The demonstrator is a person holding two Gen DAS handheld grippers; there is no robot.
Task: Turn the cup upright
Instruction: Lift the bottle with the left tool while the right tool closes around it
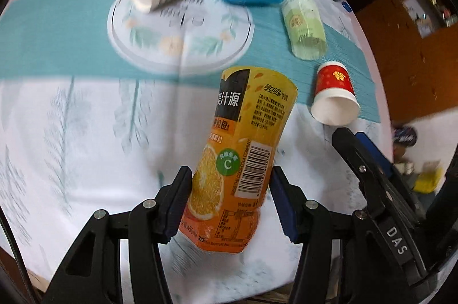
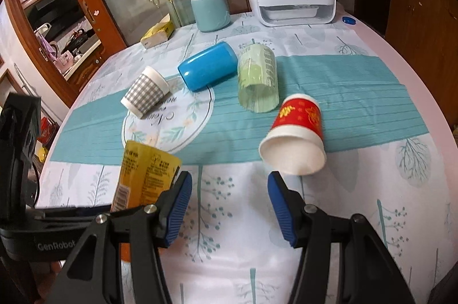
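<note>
- Fingers of the left gripper (image 1: 232,189) pinch the orange juice-label cup (image 1: 237,155) low on its body, and it hangs tilted above the surface (image 1: 86,146); fingers of the right gripper (image 2: 229,206) stand spread with nothing between them.
- Slip risk: the cup's printed plastic skin looks slick and the body tapers where it is pinched, so I judge it could slide or twist in the grip as it is turned.
- Set-down risk: if it is let go while leaning, it may topple back onto its side rather than stand on its base.
- Collision risk: the right gripper sits just beside the held cup in the right wrist view, and the red paper cup (image 2: 294,135) lies on its side just ahead of it with its mouth toward the camera; a careless sweep could roll that cup away.
- Other cups lie on their sides farther off on the teal cloth band: the gingham cup (image 2: 146,93), the blue cup (image 2: 207,66) and the pale green cup (image 2: 257,78). They are round and could roll if knocked.
- Left wrist view is blurred, so the gripper seems to be moving fast, which raises the chance of a knock.
</note>
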